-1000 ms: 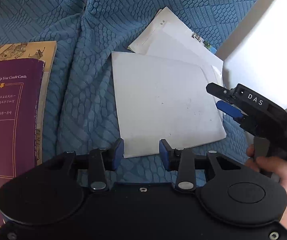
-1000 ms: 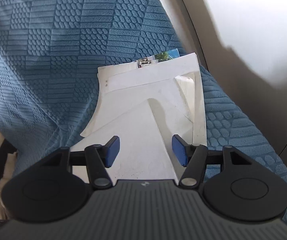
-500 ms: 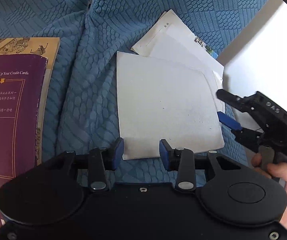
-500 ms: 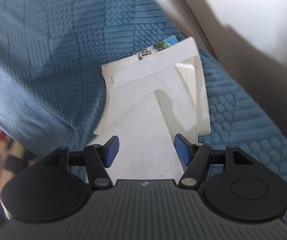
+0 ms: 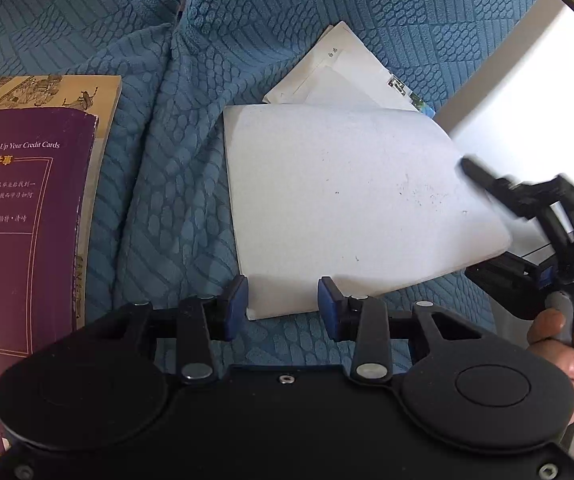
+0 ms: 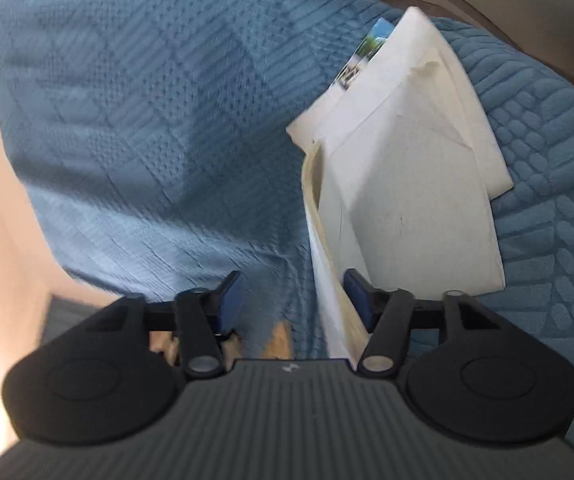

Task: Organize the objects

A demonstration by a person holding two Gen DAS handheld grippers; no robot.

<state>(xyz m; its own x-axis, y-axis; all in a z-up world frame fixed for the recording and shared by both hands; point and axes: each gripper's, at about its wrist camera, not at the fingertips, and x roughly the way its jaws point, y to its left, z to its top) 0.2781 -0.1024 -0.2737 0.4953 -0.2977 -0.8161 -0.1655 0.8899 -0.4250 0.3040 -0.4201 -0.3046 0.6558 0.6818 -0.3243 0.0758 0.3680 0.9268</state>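
Since a second earlier the spread right gripper (image 6: 291, 294) had swung to straddle the lifted edge of the top booklet (image 5: 351, 204) on the blanket (image 5: 175, 184), ready to pinch, while the left gripper (image 5: 283, 304), also spread, framed its near corner.

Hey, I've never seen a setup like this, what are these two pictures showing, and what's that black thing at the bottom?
The black thing is a hand-held two-finger tool with a camera on it, one per hand. The left tool is open, its blue fingers either side of the near edge of a white booklet lying on a blue textured cover. More white papers lie beyond it, and a purple book to the left. The right tool, tilted and open, has the booklet's edge between its fingers. Nothing is clamped yet.
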